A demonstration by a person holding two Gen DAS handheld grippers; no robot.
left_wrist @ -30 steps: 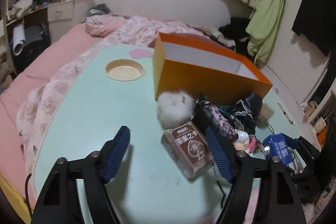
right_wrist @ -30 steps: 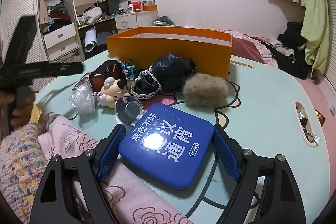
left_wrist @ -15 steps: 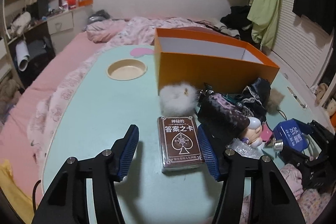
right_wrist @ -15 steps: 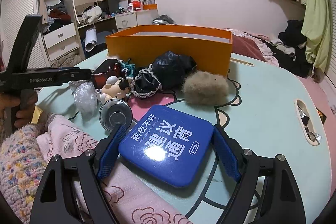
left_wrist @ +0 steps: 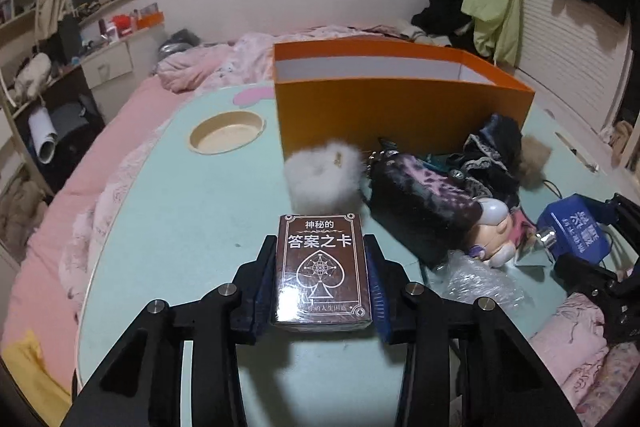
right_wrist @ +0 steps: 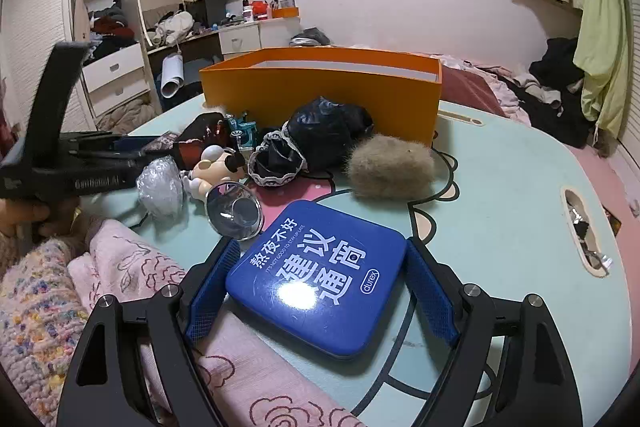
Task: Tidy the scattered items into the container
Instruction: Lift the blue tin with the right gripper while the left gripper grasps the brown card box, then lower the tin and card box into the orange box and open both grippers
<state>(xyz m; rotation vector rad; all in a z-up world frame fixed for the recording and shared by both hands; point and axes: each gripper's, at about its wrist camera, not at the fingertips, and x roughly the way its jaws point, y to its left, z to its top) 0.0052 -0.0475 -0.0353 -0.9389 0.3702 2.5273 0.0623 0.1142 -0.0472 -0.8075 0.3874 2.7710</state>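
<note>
A brown card box (left_wrist: 322, 263) lies flat on the turquoise table (left_wrist: 180, 207). My left gripper (left_wrist: 320, 239) straddles the box, its jaws closing and its blue pads (left_wrist: 262, 283) against both long sides. My right gripper (right_wrist: 322, 245) is shut on a blue square tin (right_wrist: 320, 275), which rests partly on the table's front edge. The orange container (left_wrist: 400, 111) stands open-topped behind a heap: white pom-pom (left_wrist: 324, 179), black-and-pink pouch (left_wrist: 420, 203), toy figure (right_wrist: 212, 167), black lace item (right_wrist: 324, 135), brown pom-pom (right_wrist: 390, 167).
A glass lens (right_wrist: 234, 213) and crumpled plastic wrap (right_wrist: 160, 183) lie just left of the tin. A pink blanket (right_wrist: 132, 267) covers the near edge. The table has a round recess (left_wrist: 227, 132) at its far left. A hand (right_wrist: 24, 215) holds the left gripper's handle.
My left gripper has swung right and levelled out over the card box, and its jaws have narrowed from wide apart to flush with the box. The right gripper and tin have not moved.
</note>
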